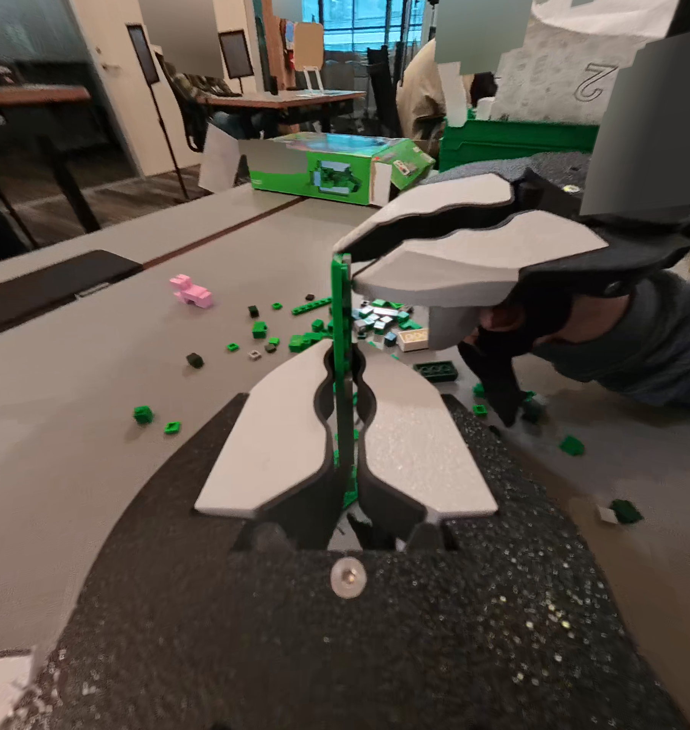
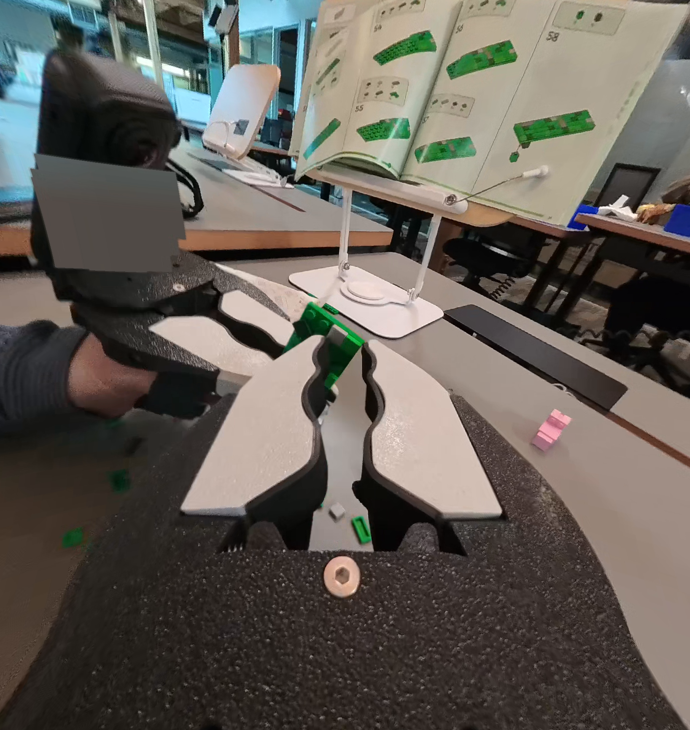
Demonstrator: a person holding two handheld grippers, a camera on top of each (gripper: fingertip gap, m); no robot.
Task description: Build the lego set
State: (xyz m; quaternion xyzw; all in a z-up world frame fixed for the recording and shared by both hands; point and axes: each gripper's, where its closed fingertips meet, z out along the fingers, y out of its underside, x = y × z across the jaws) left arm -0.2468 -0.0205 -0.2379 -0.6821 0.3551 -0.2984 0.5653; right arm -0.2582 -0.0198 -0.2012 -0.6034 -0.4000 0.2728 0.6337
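We pinch the green lego plate [image 1: 341,355] edge-on in our left gripper [image 1: 343,351], jaws closed on it above the grey table [image 1: 78,375]; our right gripper [image 2: 341,343] meets its far end, jaws parted around it, loose green bricks [image 1: 308,339] scattered beneath

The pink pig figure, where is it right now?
Pink pig stands alone on the grey table, left of the loose green bricks in the left wrist view.

A grey table [image 1: 78,367] runs through both views, and a dark flat panel [image 2: 533,351] sits set into it. Behind it stand brown-topped desks [image 1: 288,98]. Blue bins [image 2: 687,221] rest on a far desk at the right, with a black office chair [image 2: 489,253] just below.
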